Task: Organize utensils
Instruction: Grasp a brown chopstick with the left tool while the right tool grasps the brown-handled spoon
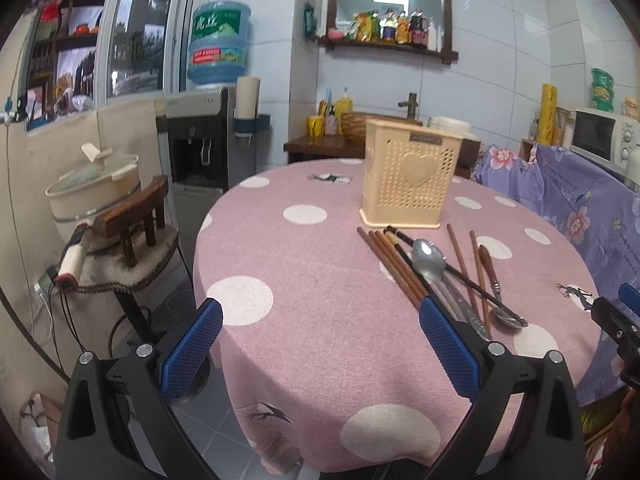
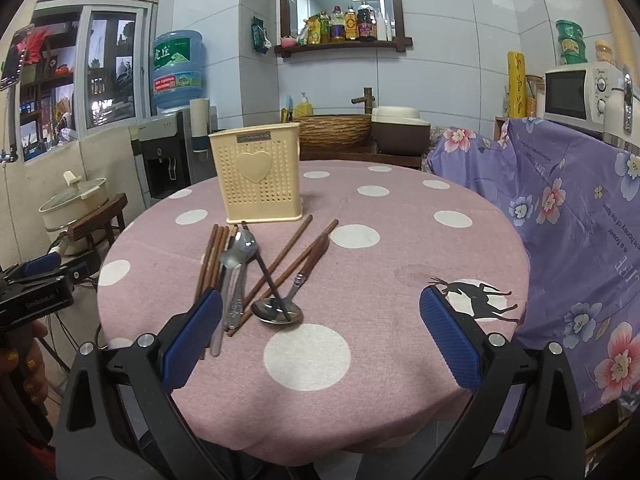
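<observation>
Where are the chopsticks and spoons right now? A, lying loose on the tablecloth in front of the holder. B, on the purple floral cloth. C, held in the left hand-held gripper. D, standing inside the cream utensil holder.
A: the chopsticks and spoons lie in a loose pile on the pink polka-dot tablecloth, in front of the cream utensil holder, and both hand-held grippers are open and empty.

bare tablecloth (image 2: 360, 280) right of utensils (image 2: 256, 276).
</observation>
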The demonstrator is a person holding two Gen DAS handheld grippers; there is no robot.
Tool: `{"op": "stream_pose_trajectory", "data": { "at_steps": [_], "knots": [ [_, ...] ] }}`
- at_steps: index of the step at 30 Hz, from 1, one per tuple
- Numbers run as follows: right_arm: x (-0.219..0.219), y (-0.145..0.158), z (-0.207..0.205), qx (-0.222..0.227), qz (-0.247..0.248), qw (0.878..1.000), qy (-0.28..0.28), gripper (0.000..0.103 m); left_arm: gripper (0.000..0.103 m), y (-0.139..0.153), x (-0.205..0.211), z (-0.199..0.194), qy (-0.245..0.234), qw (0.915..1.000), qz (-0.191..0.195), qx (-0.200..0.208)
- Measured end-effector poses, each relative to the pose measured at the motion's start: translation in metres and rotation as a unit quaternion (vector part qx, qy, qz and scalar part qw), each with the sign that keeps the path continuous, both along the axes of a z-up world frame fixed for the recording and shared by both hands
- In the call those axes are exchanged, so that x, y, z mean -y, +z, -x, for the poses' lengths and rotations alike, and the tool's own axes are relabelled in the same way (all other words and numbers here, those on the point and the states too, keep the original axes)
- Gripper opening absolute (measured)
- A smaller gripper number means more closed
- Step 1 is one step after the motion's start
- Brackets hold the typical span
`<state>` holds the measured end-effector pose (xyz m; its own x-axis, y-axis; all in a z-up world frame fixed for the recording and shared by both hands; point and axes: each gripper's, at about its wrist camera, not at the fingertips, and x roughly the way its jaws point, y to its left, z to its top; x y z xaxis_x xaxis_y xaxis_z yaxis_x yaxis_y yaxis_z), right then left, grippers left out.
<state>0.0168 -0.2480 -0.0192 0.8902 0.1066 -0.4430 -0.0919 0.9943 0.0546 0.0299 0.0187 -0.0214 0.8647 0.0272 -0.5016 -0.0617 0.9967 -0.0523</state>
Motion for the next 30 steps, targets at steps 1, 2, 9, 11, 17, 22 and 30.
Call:
{"op": "stream_pose_trajectory", "data": {
  "at_steps": [1, 2, 9, 11, 17, 22, 30],
  "knots": [
    [0.002, -0.001, -0.004, -0.005, -0.002, 1.000, 0.001, 0.098, 0.098, -0.002, -0.003, -0.005, -0.001, 1.0000, 0.005, -0.007],
    [0.004, -0.002, -0.010, -0.011, -0.004, 1.000, 0.003, 0.098, 0.098, -0.003, -0.005, -0.010, 0.001, 0.9999, 0.006, -0.013],
    [0.013, -0.014, -0.055, -0.063, -0.011, 0.998, 0.018, 0.098, 0.088, -0.006, 0.002, -0.052, -0.039, 0.9977, 0.004, -0.055],
    [0.013, -0.017, -0.068, -0.079, -0.010, 0.996, 0.025, 0.098, 0.082, -0.008, 0.006, -0.065, -0.049, 0.9962, -0.001, -0.072],
    [0.014, -0.023, -0.116, -0.136, -0.011, 0.990, 0.017, 0.097, 0.062, -0.014, 0.008, -0.098, -0.072, 0.9913, 0.028, -0.107],
    [0.004, -0.030, -0.160, -0.184, -0.026, 0.982, 0.016, 0.078, 0.048, -0.019, 0.012, -0.126, -0.072, 0.9875, 0.036, -0.135],
    [-0.015, -0.045, -0.208, -0.233, -0.022, 0.972, -0.002, 0.047, 0.046, -0.023, 0.013, -0.142, -0.070, 0.9846, 0.044, -0.154]
  ]
}}
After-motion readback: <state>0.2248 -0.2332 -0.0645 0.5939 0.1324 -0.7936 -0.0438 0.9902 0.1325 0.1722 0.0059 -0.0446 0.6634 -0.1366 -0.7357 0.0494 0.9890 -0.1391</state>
